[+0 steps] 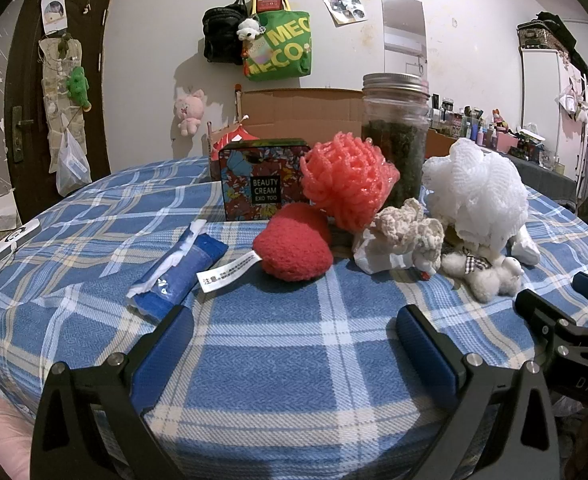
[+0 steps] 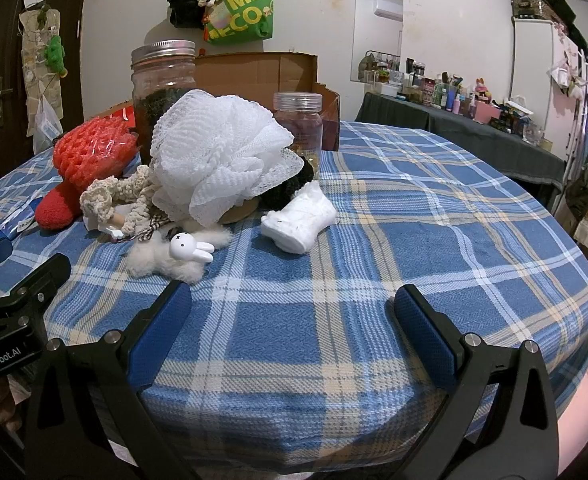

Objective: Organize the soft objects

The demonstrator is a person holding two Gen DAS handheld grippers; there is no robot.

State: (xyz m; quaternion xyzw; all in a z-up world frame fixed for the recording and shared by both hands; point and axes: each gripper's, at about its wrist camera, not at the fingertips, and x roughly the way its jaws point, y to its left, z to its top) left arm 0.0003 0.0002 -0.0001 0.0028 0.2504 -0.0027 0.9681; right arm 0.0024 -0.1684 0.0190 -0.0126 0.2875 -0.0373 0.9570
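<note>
On the blue plaid cloth (image 1: 286, 340) ahead of me, the soft things sit bunched together: a red plush heart (image 1: 294, 246) with its white tag toward me, a coral mesh pouf (image 1: 347, 178) touching it from behind, a cream crochet piece (image 1: 409, 226), a white mesh pouf (image 2: 222, 156) and a fluffy white bunny toy (image 2: 174, 254) lying nearest my right side. I see my left gripper (image 1: 294, 350) low over bare cloth, jaws spread wide, holding nothing. My right gripper (image 2: 292, 334) is likewise wide open and empty, just short of the bunny toy. Behind the pile stand a floral tin (image 1: 262, 178) and 2 jars, the taller jar (image 2: 164, 96) metal-lidded.
</note>
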